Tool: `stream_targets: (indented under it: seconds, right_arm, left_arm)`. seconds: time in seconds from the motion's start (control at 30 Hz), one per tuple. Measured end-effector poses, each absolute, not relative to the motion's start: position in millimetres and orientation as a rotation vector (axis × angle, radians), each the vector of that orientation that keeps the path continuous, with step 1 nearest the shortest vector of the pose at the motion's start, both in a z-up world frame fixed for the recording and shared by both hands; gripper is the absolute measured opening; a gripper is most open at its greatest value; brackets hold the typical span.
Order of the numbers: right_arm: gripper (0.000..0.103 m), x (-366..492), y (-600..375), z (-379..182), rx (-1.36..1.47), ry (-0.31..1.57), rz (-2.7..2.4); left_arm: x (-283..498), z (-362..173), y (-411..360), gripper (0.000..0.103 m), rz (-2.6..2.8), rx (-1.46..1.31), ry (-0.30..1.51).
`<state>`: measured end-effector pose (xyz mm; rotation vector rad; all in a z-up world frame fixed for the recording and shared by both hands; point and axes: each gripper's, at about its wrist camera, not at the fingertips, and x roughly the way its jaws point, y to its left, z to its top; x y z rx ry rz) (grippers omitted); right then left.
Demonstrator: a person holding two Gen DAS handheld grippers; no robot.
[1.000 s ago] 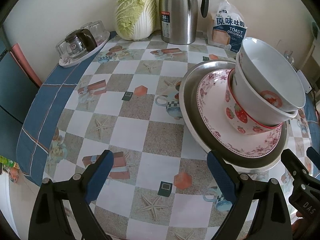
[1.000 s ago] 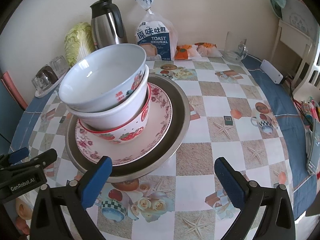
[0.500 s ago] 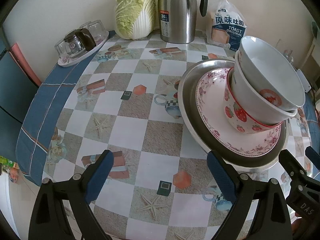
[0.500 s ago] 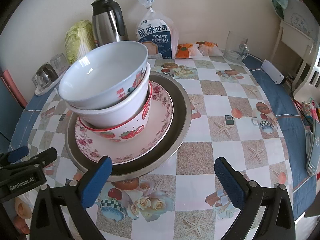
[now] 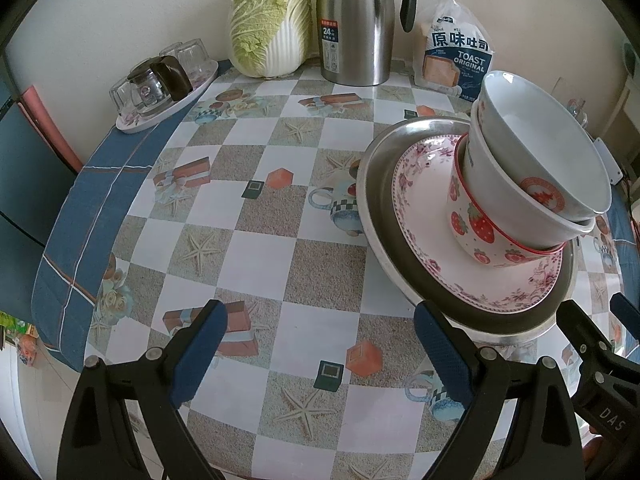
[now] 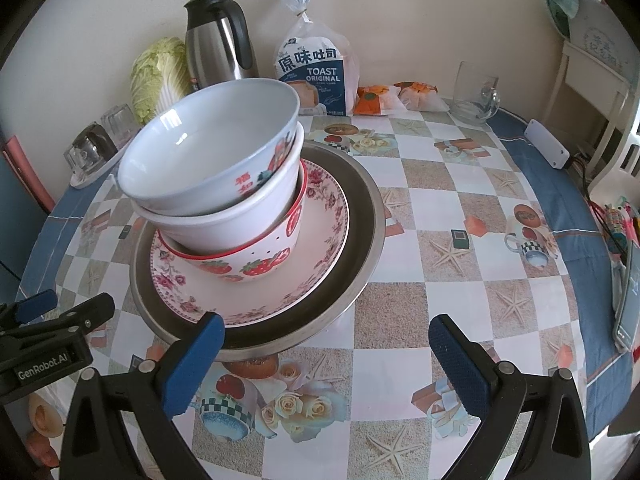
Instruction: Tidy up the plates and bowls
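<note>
A steel plate [image 6: 360,216] [image 5: 372,208] on the patterned table carries a pink floral plate [image 6: 320,248] [image 5: 424,216]. On that stands a strawberry bowl [image 6: 256,266] [image 5: 476,236], with two white bowls nested in it; the top white bowl [image 6: 208,156] [image 5: 540,148] tilts. My left gripper [image 5: 320,344] is open over bare tablecloth left of the stack, its right fingertip near the steel rim. Open too, my right gripper [image 6: 326,350] hangs at the stack's front right, its left fingertip by the steel rim. Neither holds anything.
Along the back wall stand a cabbage [image 5: 272,24], a steel thermos jug [image 5: 356,20] and a toast bag [image 5: 458,56]. A tray of upturned glasses [image 5: 160,84] sits back left. A glass mug [image 6: 476,94], wrapped snacks [image 6: 396,98] and a phone [image 6: 630,300] lie to the right.
Both views have shifted only slightly; the stack looks a little nearer in the right wrist view. Nothing was taken hold of or let go.
</note>
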<state>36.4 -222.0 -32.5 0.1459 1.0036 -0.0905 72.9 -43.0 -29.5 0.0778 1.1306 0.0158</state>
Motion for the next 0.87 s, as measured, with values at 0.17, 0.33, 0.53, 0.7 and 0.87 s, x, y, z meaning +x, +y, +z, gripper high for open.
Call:
stream_targets:
  seconds: [0.17, 0.33, 0.53, 0.7, 0.87]
  right_arm:
    - [0.103, 36.6, -221.7, -33.0, 0.146, 1.004, -0.089]
    - [0.103, 36.5, -221.7, -32.9, 0.146, 1.004, -0.089]
    - [0.103, 36.7, -222.1, -32.9, 0.145, 1.005, -0.088]
    - [0.103, 36.7, -222.3, -33.5, 0.145, 1.006, -0.089]
    - [0.103, 36.0, -222.3, -34.6, 0.146, 1.007, -0.089]
  left_arm:
    - [72.2, -31.4, -41.8, 0.095, 0.02, 0.075, 1.136]
    - [71.5, -31.6, -42.3, 0.095, 0.031, 0.089, 1.135]
    - [71.1, -28.9, -44.2, 0.095, 0.03, 0.099, 1.125]
    - [69.2, -28.1, -47.5, 0.095, 0.032, 0.126, 1.115]
    - [70.5, -29.0, -45.3, 0.095, 0.029, 0.11, 1.126]
